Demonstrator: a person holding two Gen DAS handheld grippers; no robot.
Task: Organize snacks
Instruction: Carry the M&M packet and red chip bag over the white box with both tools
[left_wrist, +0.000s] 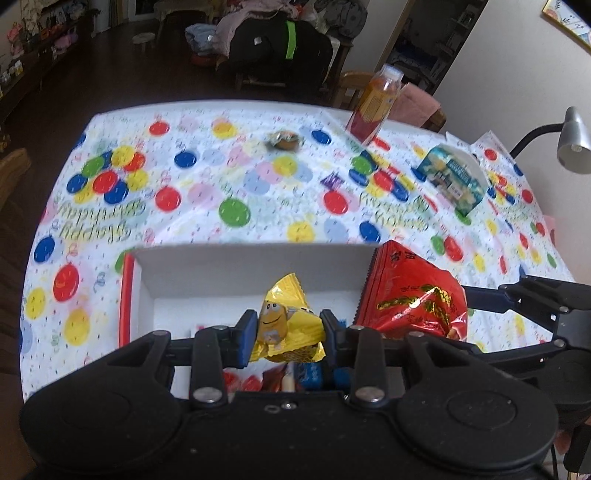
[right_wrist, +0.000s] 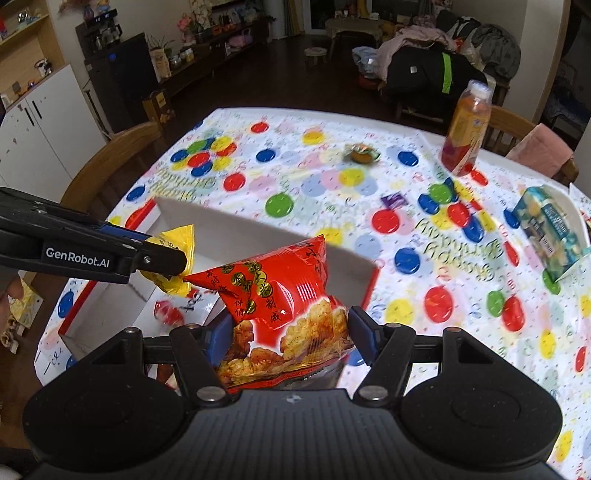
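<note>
A home's living-dining room: party-cloth table (right_wrist: 314, 177), wooden chairs (right_wrist: 110, 155), cluttered shelves (right_wrist: 221, 40).

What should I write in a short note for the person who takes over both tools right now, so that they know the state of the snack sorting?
Left tool: shut on the yellow candy pack, above the white box.
Right tool: shut on the red snack bag, at the box's right side.
Done: a few snacks already lie in the box.
Left: release both packs into the box, then fetch the small wrapped sweet, the blue-green packet and perhaps the juice bottle, all on the tablecloth.
</note>
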